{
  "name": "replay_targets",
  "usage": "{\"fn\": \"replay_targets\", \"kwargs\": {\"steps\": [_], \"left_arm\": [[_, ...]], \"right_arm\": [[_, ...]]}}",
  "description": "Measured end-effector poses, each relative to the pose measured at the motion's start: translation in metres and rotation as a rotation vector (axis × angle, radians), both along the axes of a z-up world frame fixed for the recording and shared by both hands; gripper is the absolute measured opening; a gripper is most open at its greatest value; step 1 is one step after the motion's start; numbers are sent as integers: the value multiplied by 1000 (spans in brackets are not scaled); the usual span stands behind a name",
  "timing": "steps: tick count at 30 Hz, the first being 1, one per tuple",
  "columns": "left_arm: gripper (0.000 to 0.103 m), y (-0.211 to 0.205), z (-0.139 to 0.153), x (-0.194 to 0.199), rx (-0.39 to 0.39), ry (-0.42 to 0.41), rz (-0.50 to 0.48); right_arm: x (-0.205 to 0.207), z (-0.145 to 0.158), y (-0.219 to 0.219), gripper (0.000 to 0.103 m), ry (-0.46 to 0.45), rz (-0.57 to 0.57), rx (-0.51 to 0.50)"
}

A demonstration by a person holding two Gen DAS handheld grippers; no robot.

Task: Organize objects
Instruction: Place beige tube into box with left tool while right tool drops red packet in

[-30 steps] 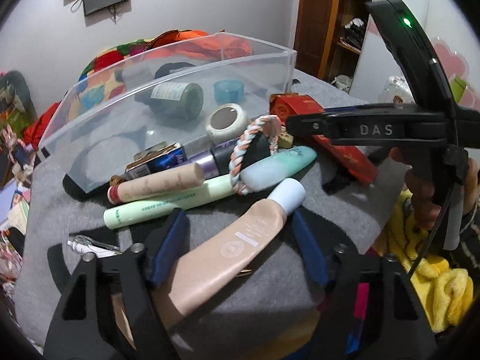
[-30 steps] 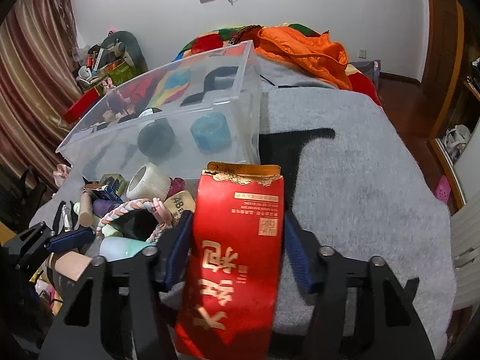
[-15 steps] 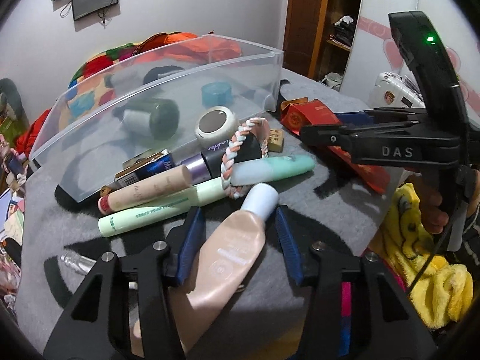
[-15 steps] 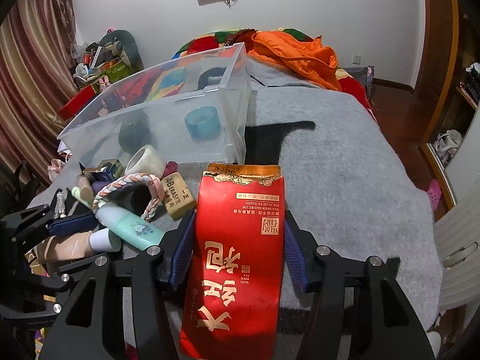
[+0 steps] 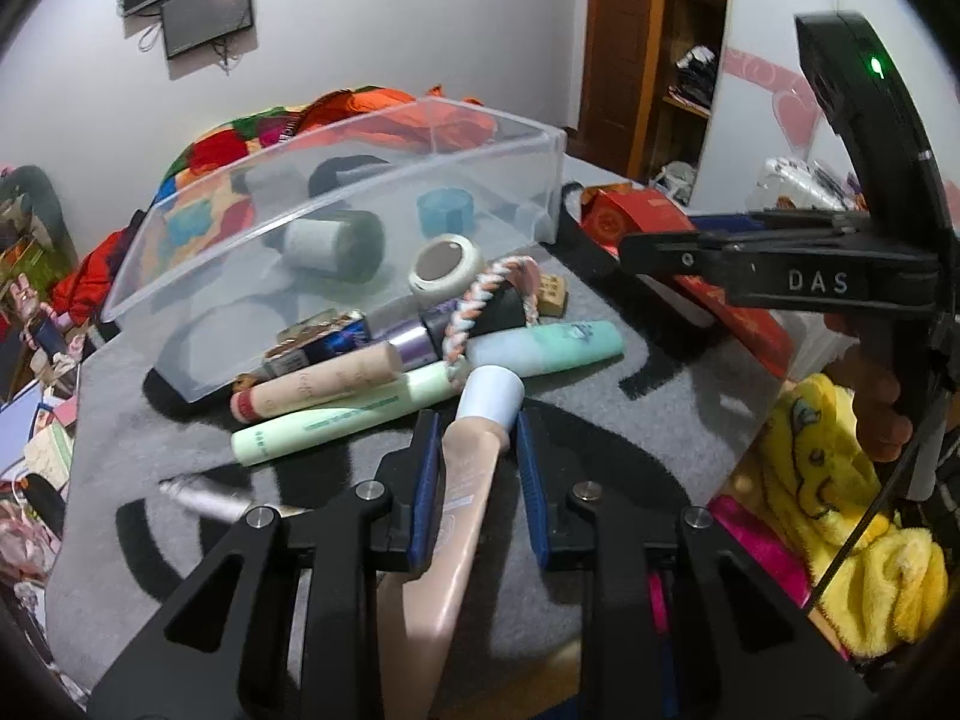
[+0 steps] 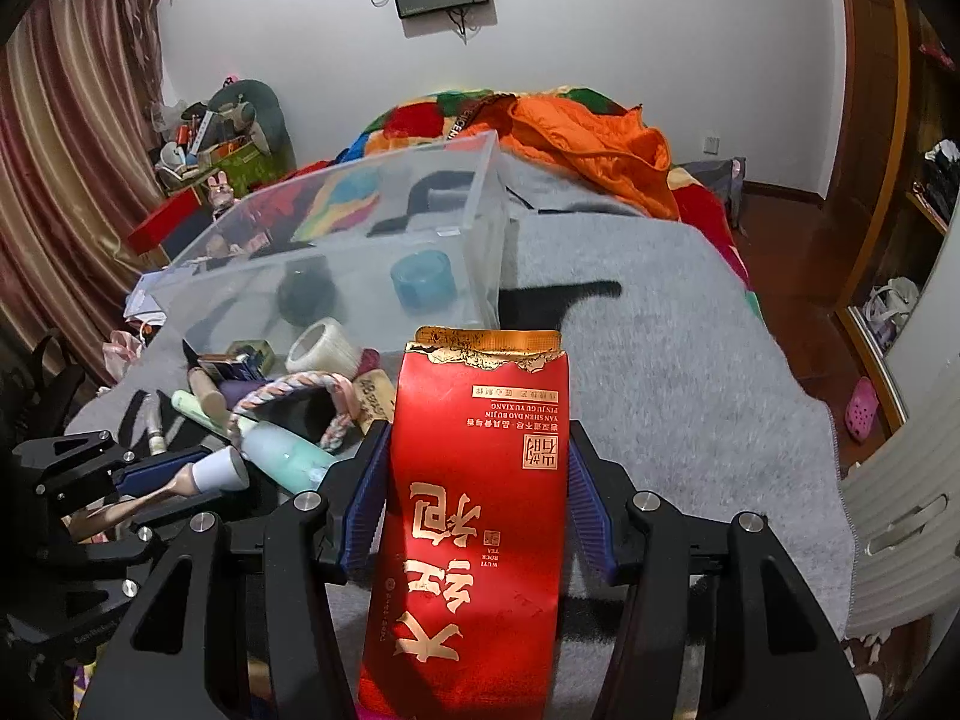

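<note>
My left gripper (image 5: 474, 438) is shut on a beige tube with a pale blue cap (image 5: 465, 480), held over the grey blanket (image 5: 660, 420); it also shows in the right wrist view (image 6: 180, 480). My right gripper (image 6: 474, 468) is shut on a red tea packet (image 6: 474, 516), whose far end shows in the left wrist view (image 5: 636, 216). A clear plastic bin (image 5: 336, 240) lies ahead with a dark jar (image 5: 333, 240) and a blue ring (image 5: 444, 210) inside.
Before the bin lie a mint tube (image 5: 540, 348), a green tube (image 5: 336, 420), a braided ring (image 5: 486, 300), a tape roll (image 5: 444, 264) and small boxes. A yellow towel (image 5: 840, 510) is at the right. An orange jacket (image 6: 588, 144) lies behind.
My left gripper has closed on the beige tube and lifted it back from the pile. My right gripper has drawn back a little with the red packet.
</note>
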State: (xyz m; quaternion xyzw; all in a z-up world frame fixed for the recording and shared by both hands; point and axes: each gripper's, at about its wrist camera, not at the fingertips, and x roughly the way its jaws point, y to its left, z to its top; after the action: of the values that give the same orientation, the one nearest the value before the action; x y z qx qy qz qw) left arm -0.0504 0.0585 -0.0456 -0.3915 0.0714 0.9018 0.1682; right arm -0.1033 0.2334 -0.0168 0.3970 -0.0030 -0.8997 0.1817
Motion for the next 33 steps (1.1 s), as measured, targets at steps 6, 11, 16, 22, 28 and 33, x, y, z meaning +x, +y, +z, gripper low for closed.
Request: {"fn": "replay_targets", "kwargs": {"steps": [6, 11, 16, 22, 28, 33], "left_arm": [[25, -16, 18, 3, 32, 35, 50], [25, -27, 33, 1, 55, 73, 89], [25, -39, 49, -6, 79, 111, 142], [25, -52, 63, -18, 94, 139, 187], [25, -61, 75, -31, 99, 165, 224], [25, -67, 79, -46, 110, 168, 235]], "right_arm": [[4, 10, -4, 51, 31, 9, 1], [6, 21, -7, 51, 53, 17, -14], [3, 35, -10, 51, 81, 26, -28], [-6, 49, -18, 51, 113, 41, -27], [-21, 61, -29, 51, 152, 45, -2], [-36, 66, -41, 51, 165, 54, 14]]}}
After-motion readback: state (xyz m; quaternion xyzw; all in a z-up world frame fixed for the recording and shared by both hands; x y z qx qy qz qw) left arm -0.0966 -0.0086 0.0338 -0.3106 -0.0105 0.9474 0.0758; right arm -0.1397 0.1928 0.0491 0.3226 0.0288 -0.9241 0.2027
